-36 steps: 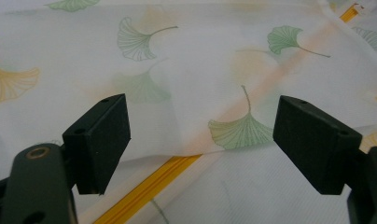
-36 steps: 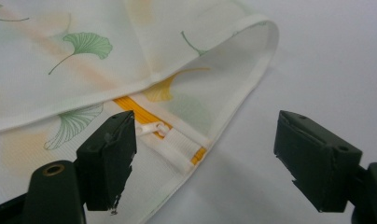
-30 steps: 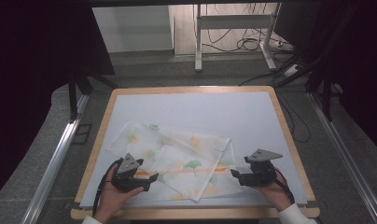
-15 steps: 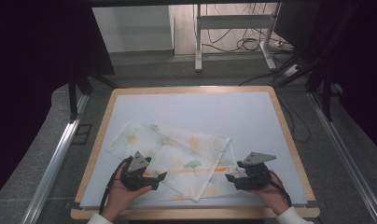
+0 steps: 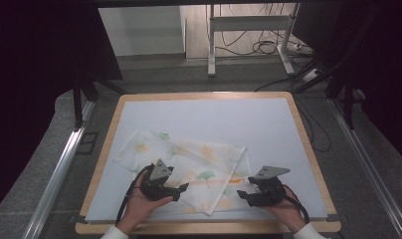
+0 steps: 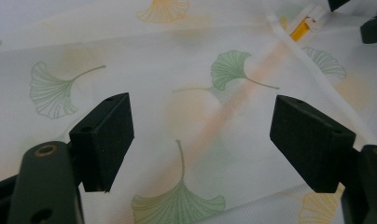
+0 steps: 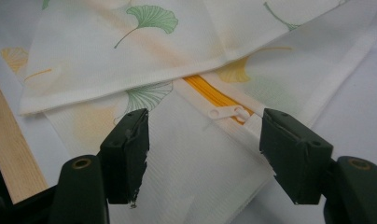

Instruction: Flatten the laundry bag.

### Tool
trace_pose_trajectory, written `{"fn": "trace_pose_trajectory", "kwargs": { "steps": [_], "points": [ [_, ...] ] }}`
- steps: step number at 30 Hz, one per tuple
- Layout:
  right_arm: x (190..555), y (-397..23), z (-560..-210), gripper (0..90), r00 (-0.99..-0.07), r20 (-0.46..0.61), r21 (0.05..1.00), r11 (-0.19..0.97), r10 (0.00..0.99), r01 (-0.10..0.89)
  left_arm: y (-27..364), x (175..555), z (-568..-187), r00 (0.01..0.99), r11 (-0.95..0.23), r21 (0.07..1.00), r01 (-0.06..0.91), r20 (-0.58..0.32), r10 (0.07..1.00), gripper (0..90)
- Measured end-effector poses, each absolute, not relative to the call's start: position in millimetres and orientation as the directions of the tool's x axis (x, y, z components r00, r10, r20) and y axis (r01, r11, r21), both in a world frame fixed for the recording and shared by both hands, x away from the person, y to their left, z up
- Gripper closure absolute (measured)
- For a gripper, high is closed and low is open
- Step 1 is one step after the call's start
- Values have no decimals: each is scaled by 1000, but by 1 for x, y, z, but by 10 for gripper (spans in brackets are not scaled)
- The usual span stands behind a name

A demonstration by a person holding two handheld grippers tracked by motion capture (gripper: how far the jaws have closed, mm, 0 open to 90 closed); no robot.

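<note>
- High view: thin white fabric cover printed with green and yellow ginkgo leaves (image 5: 189, 167) lies crumpled and partly folded on the near half of the pale blue, wood-rimmed surface (image 5: 268, 124), flat but with overlapping layers.
- Left tool (image 5: 181, 188), black with a grey three-cornered plate, is held in the left hand (image 5: 139, 204) over the near left part of the fabric, tips pointing right.
- Right tool (image 5: 243, 193), same build, is held in the right hand (image 5: 283, 209) at the near right edge of the fabric, tips pointing left toward the other one.
- Left gripper view: the left tool (image 6: 200, 135) stands wide apart, its blocky matte black pads clear above the fabric (image 6: 186, 93), nothing between them. Weave is fine and slightly sheer; fan-shaped leaves in green and faded orange. An orange zip end (image 6: 300, 31) shows at the top right.
- Right gripper view: the right tool (image 7: 203, 140) is wide too, jaws have just been closing a little, pads not pressing anything. White zip pull (image 7: 228, 113) on an orange zipper (image 7: 210, 95) sits just beyond the gap, beside a stitched hem. A folded upper layer overlaps the zip. Light wooden rim (image 7: 9, 154) at left.
</note>
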State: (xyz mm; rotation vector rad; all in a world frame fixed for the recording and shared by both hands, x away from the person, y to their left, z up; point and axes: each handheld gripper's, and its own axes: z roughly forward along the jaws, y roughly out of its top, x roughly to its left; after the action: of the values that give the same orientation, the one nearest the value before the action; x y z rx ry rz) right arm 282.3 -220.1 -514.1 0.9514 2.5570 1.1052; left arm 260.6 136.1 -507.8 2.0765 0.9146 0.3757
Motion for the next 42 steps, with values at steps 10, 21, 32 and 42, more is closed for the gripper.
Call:
{"fn": "trace_pose_trajectory", "kwargs": {
  "steps": [10,21,32,42],
  "points": [
    [283,-210,-519,340,-780,61,698,532,623,479,113,264,-506,743,-457,766,453,-42,668,221],
    [284,-210,-521,342,-781,64,697,532,621,480,77,263,-510,802,-522,740,425,-40,595,213],
    [284,-211,-522,341,-783,63,694,536,619,480,53,256,-518,848,-570,711,412,-72,524,185],
    [284,-212,-523,343,-782,63,695,535,620,481,44,247,-525,873,-610,685,398,-79,482,143]
  ]
}}
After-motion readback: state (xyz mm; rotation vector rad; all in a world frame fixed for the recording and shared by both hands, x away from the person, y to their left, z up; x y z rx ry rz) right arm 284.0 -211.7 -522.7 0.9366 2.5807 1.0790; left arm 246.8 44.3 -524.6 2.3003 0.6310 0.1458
